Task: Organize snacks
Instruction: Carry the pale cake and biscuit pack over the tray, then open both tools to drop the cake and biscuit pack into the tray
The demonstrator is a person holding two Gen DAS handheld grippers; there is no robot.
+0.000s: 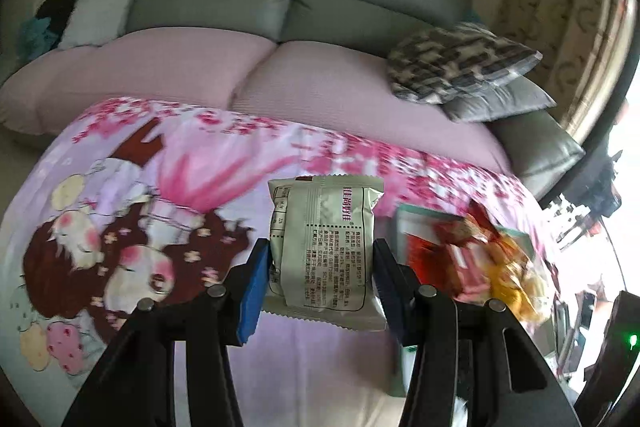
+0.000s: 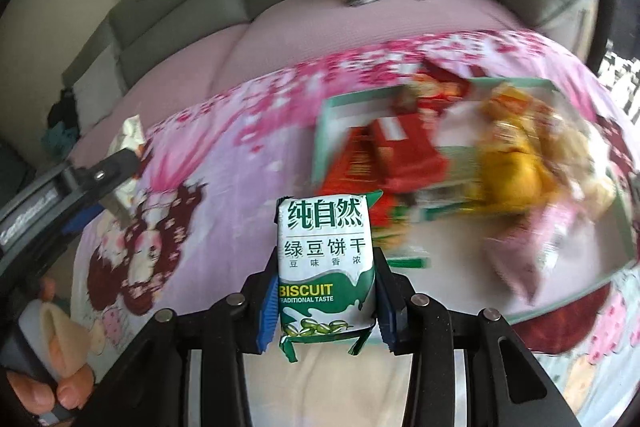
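1. Left gripper (image 1: 320, 263): jaws clamping a silver snack packet (image 1: 324, 243) by its side edges, above the bench.
2. Right gripper (image 2: 326, 301): jaws gripping a green biscuit pack (image 2: 325, 267) likewise.
3. Handling: both probably light, crinkly, crushable; side-edge holds are suiting them.
4. Room: green tray (image 2: 516, 83) at two o'clock is looking crowded; cloth at nine o'clock lying open.
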